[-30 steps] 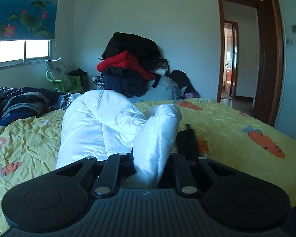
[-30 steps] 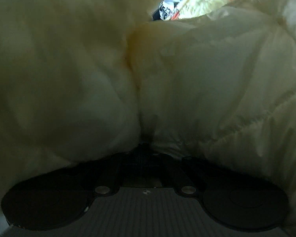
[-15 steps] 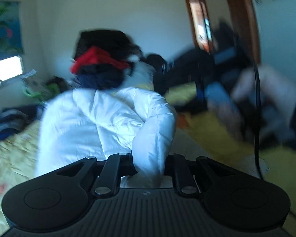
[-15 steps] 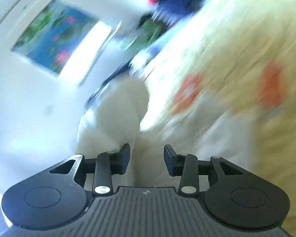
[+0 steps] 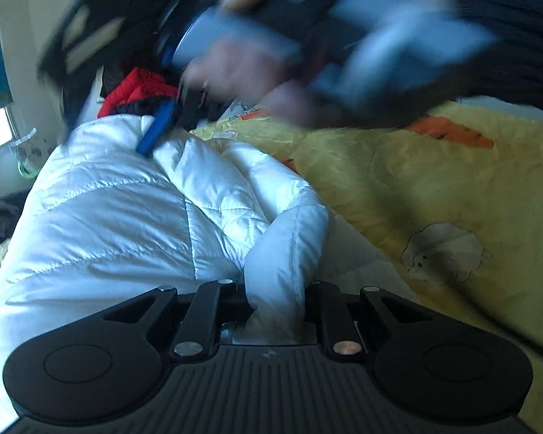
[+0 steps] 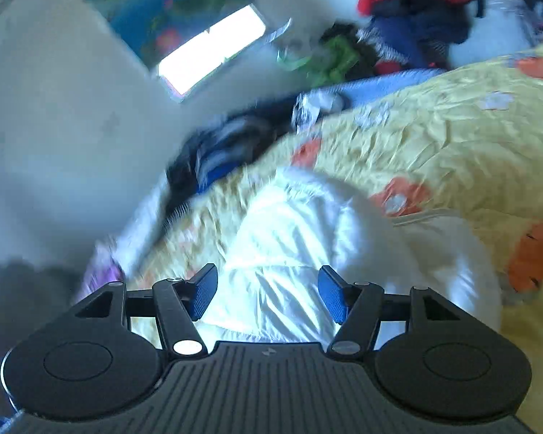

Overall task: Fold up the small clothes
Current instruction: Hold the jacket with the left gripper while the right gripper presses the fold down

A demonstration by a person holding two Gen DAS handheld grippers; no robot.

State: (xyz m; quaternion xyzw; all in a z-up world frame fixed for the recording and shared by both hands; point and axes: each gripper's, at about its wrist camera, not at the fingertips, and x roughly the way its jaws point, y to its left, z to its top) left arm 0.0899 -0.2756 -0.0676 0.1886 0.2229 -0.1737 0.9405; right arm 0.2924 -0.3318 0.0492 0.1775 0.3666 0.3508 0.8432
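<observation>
A white quilted puffer jacket (image 5: 119, 217) lies on the yellow carrot-print bedspread (image 5: 434, 188). My left gripper (image 5: 275, 303) is shut on a rolled fold of the white jacket, which fills the gap between its fingers. In the right wrist view the same jacket (image 6: 289, 246) lies below my right gripper (image 6: 268, 291). Its jaws are opening, blue pads apart, with nothing pressed between them. In the left wrist view, the right gripper and the hand holding it (image 5: 307, 47) pass blurred across the top, above the jacket.
A heap of red, navy and black clothes (image 6: 412, 3) is piled at the far side of the bed. Dark folded garments (image 6: 221, 148) lie near the bed's edge under the window (image 6: 210, 50). A green chair (image 6: 329, 61) stands by the wall.
My right gripper let go of the white jacket, opened and rose clear above it. My left gripper kept its hold, sank and rolled, bringing the fold down toward the bedspread.
</observation>
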